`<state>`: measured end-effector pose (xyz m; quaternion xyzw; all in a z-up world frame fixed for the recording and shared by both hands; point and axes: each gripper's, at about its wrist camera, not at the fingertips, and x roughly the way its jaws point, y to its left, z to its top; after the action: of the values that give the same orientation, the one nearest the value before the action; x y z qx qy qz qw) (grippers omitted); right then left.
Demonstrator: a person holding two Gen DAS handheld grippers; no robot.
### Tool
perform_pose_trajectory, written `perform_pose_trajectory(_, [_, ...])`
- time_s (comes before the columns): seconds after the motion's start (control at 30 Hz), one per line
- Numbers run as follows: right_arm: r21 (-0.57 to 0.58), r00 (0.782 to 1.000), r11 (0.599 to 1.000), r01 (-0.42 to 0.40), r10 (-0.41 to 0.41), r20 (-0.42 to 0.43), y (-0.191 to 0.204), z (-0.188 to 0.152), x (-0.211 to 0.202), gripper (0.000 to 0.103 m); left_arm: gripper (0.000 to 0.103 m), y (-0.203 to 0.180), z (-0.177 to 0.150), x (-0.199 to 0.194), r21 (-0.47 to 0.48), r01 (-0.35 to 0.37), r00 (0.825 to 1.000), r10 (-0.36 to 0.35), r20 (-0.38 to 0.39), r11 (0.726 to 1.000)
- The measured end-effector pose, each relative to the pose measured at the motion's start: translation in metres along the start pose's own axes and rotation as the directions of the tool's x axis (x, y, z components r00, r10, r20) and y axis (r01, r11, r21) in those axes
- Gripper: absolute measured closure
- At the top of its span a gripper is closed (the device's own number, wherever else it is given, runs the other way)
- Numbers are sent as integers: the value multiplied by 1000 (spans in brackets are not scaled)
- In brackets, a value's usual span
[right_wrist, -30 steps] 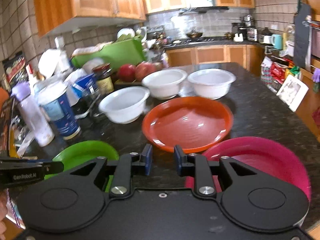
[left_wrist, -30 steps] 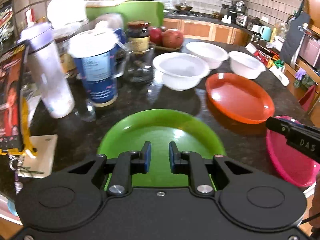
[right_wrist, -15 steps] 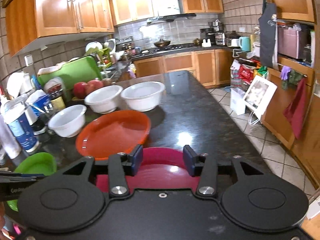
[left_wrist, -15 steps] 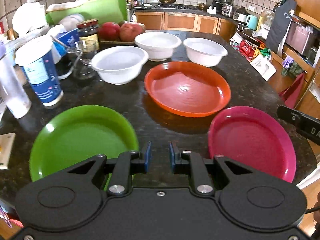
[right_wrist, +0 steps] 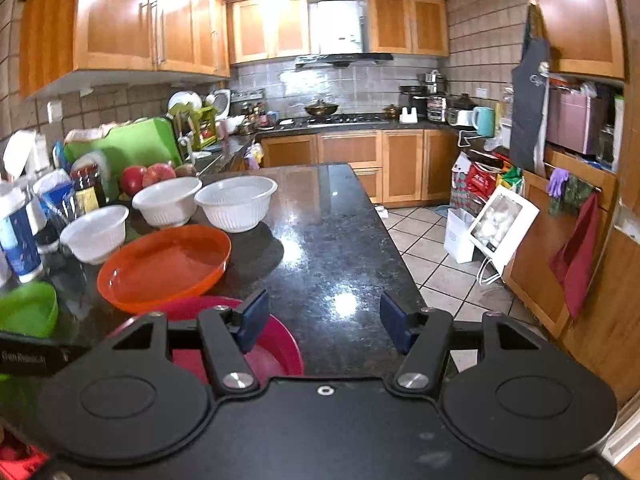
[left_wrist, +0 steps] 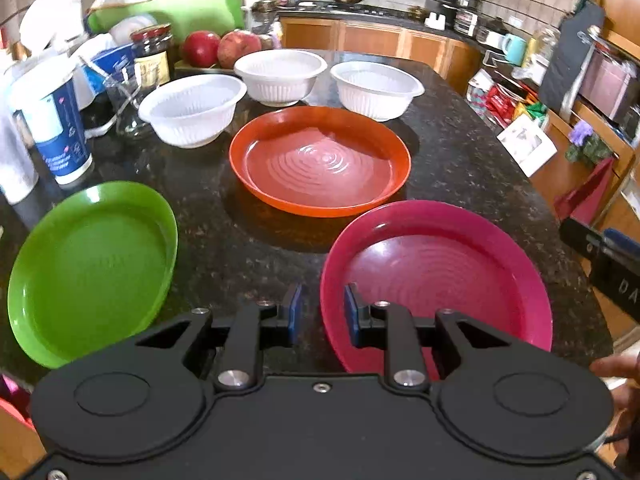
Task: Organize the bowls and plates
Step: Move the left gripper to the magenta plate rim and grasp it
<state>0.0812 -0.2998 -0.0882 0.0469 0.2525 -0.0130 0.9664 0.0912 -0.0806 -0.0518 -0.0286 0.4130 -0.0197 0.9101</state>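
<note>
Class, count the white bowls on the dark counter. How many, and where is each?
3: left bowl nearest the glass, middle bowl by the apples, right bowl behind the orange plate. Clutter might hide others.

Both grippers are matte black with round embossed discs, silver screws and blue pads: left gripper (left_wrist: 320, 311), right gripper (right_wrist: 324, 322). White lettering marks their side faces.

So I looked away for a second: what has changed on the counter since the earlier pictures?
Both grippers swung right: the left gripper went from over the green plate to the pink plate's rim, the right gripper toward bare counter. Both sets of jaws have just been opening, gripping nothing. Plates and white bowls stayed put.
</note>
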Motion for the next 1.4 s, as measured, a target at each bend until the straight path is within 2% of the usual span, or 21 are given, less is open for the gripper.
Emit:
perform_pose_trajectory(0.23, [7,992,995,-99,100,-78,-15,-3,15,42,69,-12,-9,3,-31,-25,1000,24,-18,999])
perform_pose_trajectory(0.37, [2,984,992,-126,125,-124,-18,-6,24,59,69,-19,-15,2,3,-38,999,38,-22,999])
perform_pose_trajectory(0.5, [12,973,985,-170,170,-157,-17,-10,30,69,69,-20,-17,1,-8,-44,999,44,-31,999])
perform_pose_trajectory(0.87, [-19,966,981,-193,187,-177,-19,-16,41,76,71,-21,-15,9,-35,-53,997,51,-62,998])
perform_pose_trajectory(0.97, [-21,964,980,-198,191,-184,-20,-15,43,82,71,-25,-15,10,-24,-65,996,64,-56,998])
perform_pose_trajectory(1.23, [-29,957,977,-211,200,-212,-20,-20,45,85,71,-32,-14,12,-8,-47,998,47,-50,999])
perform_pose_trajectory(1.4, [-33,960,981,-193,181,-213,-22,-21,45,85,71,-38,-11,16,10,-42,998,43,-44,999])
